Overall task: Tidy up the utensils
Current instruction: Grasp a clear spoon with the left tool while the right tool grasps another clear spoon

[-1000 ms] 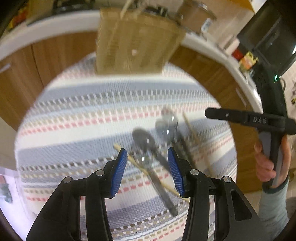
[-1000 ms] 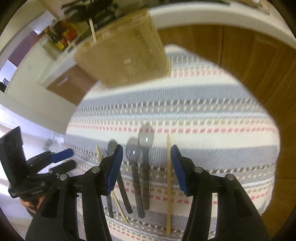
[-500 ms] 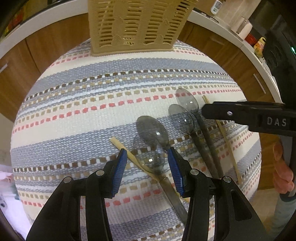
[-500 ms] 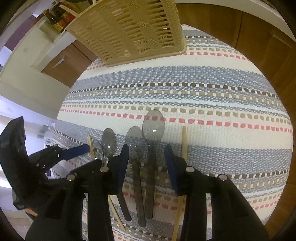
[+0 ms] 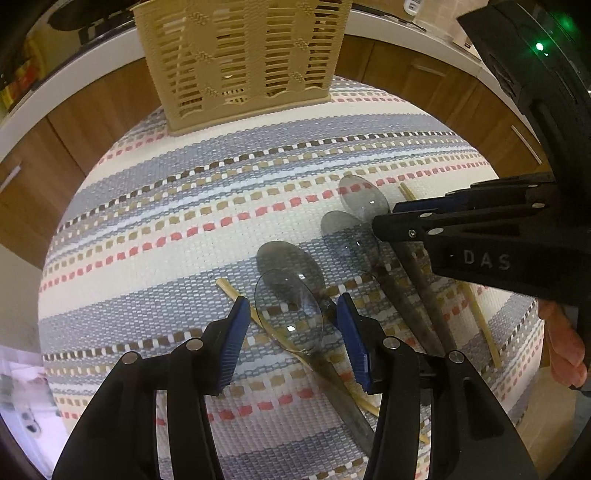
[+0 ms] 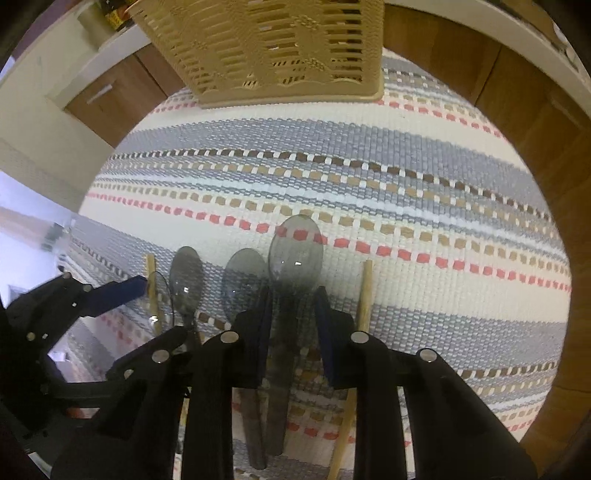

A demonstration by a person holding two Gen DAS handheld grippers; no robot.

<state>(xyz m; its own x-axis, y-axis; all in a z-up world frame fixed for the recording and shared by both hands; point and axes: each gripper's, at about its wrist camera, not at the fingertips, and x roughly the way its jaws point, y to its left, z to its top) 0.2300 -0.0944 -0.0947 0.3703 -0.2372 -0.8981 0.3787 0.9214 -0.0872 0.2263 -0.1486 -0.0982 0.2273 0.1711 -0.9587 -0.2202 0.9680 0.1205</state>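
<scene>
Several clear grey plastic spoons and two wooden chopsticks lie on a striped woven mat (image 5: 155, 229). My left gripper (image 5: 291, 328) is open, its jaws either side of the nearest spoon's bowl (image 5: 291, 310), which lies over a chopstick (image 5: 236, 295). My right gripper (image 6: 291, 332) is open with a narrow gap around the handle of the tallest spoon (image 6: 295, 251); it also shows in the left wrist view (image 5: 417, 218). A second chopstick (image 6: 364, 295) lies just right of it. A beige slotted utensil basket (image 5: 240, 62) stands at the mat's far edge.
Wooden cabinet fronts (image 5: 92, 107) and a white countertop (image 6: 498, 22) ring the mat. Two more spoons (image 6: 243, 280) lie between the grippers. The left gripper shows at the left of the right wrist view (image 6: 122, 291).
Both grippers have dropped lower and closer to the mat. The left now straddles a spoon bowl; the right has narrowed around a spoon handle.
</scene>
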